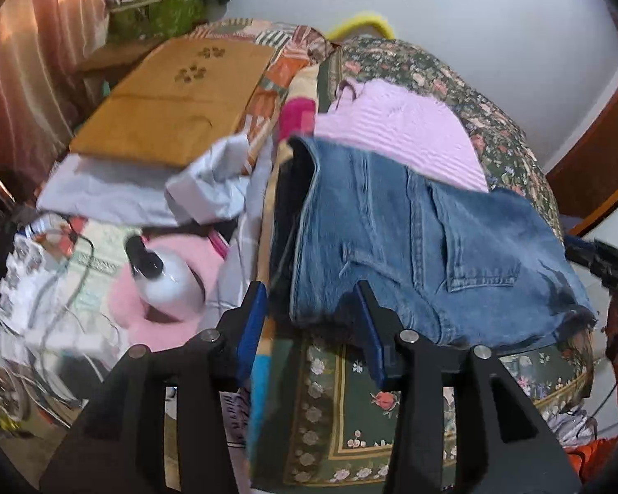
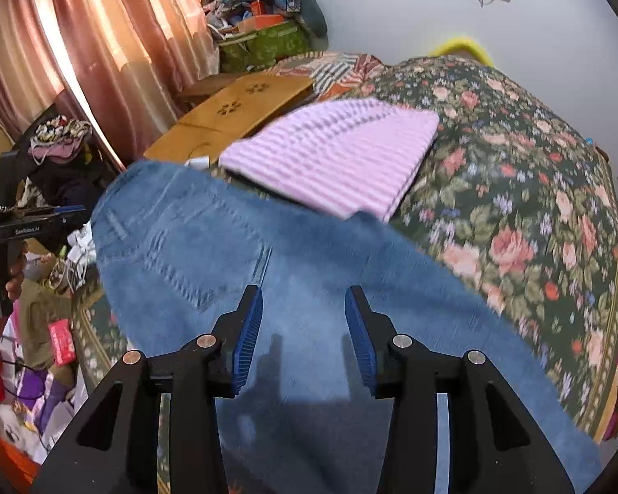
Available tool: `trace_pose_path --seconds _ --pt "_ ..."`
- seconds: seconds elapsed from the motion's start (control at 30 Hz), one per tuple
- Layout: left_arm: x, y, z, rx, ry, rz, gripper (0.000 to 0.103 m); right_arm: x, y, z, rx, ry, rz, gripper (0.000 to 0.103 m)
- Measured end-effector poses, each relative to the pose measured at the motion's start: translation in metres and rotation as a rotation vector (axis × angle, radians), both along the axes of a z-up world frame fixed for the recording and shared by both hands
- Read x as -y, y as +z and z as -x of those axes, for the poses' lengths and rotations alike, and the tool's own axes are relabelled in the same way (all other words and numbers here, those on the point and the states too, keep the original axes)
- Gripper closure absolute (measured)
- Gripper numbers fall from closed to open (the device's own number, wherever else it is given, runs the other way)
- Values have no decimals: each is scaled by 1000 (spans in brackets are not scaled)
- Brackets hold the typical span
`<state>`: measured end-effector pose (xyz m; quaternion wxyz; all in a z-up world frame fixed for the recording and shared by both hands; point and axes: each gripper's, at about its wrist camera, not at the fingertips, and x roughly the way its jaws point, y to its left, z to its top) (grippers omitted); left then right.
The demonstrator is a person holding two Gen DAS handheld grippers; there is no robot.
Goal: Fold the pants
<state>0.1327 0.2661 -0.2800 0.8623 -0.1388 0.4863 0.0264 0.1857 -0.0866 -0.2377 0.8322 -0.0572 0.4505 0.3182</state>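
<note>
Blue jeans (image 1: 412, 238) lie folded on a floral bedspread (image 1: 494, 123), back pocket up, with a folded pink striped garment (image 1: 399, 131) just behind them. My left gripper (image 1: 309, 288) is open at the jeans' near left corner; its blue pads (image 1: 253, 321) stand apart and press on nothing. In the right wrist view the jeans (image 2: 193, 238) fill the middle. My right gripper (image 2: 304, 290) hovers open over the denim, with only its shadow on the cloth between the pads. The left gripper (image 2: 29, 222) shows at the far left, held by a hand.
A wooden lap tray (image 1: 173, 99) lies left of the clothes on white fabric (image 1: 152, 193). A white bottle (image 1: 165, 276) rests on a pink cushion among cables at the left. Curtains (image 2: 103, 41) and a green bag (image 2: 263, 45) stand behind. The pink garment (image 2: 333, 152) lies on the bedspread (image 2: 515, 206).
</note>
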Motion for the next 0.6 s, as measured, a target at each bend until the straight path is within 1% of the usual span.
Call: trace_pose_path --seconds 0.07,0.2,0.23,0.27,0.33,0.4,0.5,0.6 --pt "1 -14 -4 -24 22 -26 60 1 -11 7 -24 -9 9 64" --pt "-6 -34 -7 -75 63 -59 58 7 -40 27 -90 -22 66 64" --pt "-7 -38 -6 -87 69 -92 55 11 -43 32 -93 -24 63 64" --pt "-8 -44 -5 -100 75 -109 50 15 -43 39 -80 -27 60 64" --pt "-12 -51 -3 -118 87 -87 50 24 -40 49 -86 -45 41 64" --pt "-13 -49 0 -117 100 -84 50 36 -38 55 -114 -64 1 64" --pt "-6 -31 3 -103 95 -136 52 55 -33 68 -117 -84 -10 64" --pt "12 0 5 -45 73 -159 52 84 -24 80 -111 -151 -15 64"
